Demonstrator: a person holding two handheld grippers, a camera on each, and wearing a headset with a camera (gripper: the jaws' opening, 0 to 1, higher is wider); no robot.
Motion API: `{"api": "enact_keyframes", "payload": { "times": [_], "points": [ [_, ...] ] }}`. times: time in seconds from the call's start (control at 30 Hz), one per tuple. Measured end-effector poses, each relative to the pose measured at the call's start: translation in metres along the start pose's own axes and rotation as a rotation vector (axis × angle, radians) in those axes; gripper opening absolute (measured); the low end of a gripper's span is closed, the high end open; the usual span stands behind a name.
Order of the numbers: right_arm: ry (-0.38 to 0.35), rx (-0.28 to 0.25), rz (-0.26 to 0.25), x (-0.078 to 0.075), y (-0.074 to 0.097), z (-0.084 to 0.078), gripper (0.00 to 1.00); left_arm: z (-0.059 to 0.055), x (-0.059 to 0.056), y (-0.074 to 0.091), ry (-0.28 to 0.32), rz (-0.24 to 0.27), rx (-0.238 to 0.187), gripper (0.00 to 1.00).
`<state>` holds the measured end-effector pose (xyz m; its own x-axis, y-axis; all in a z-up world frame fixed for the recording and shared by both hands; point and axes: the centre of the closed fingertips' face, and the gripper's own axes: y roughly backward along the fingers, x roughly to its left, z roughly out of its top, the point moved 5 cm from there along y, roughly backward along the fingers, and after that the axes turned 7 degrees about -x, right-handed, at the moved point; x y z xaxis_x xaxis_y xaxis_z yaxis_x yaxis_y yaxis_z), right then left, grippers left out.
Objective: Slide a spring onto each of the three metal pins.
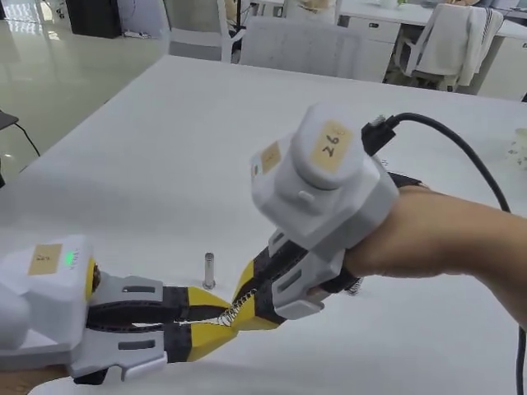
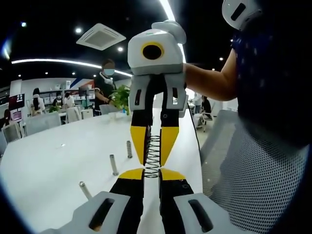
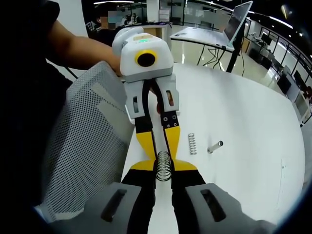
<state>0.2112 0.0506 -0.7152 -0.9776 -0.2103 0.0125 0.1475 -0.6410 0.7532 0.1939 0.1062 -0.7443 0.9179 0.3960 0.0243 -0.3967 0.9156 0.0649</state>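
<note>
**Desk:** What's in the shot?

**Photographer:** Over the near edge of the white worktop, the left gripper and right gripper meet tip to tip. Both are pinching one spring, held in the air.

**Desk:** And the three metal pins?

**Photographer:** Upright and bare, near the tips. A spare spring lies just beside one.

**Desk:** The risk?

**Photographer:** Probably a mistimed release. Squeezed from both sides, the spring could bow, flick free and roll off the edge.

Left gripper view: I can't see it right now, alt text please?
A spring is held between the yellow tips of the left hand-held gripper, at the bottom, and the right hand-held gripper, pointing down from the top. Three metal pins stand at picture left on the white table.
</note>
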Motion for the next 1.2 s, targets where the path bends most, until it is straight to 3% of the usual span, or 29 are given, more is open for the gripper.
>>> {"api": "enact_keyframes", "payload": {
  "times": [0.13, 0.27, 0.73, 1.2],
  "points": [
    [0.005, 0.031, -0.004, -0.001, -0.001, -0.005, 0.09, -0.003, 0.001, 0.000, 0.003, 0.006, 0.016, 0.12],
    [0.004, 0.049, -0.007, -0.003, 0.001, -0.008, 0.09, -0.005, 0.003, 0.002, 0.005, 0.015, 0.022, 0.12],
    [-0.015, 0.142, -0.061, -0.017, 0.026, -0.030, 0.09, -0.017, 0.019, 0.025, 0.016, 0.120, 0.064, 0.25],
    [-0.053, 0.161, -0.136, -0.038, 0.056, -0.040, 0.09, -0.028, 0.030, 0.038, 0.036, 0.205, 0.082, 0.41]
  ]
}}
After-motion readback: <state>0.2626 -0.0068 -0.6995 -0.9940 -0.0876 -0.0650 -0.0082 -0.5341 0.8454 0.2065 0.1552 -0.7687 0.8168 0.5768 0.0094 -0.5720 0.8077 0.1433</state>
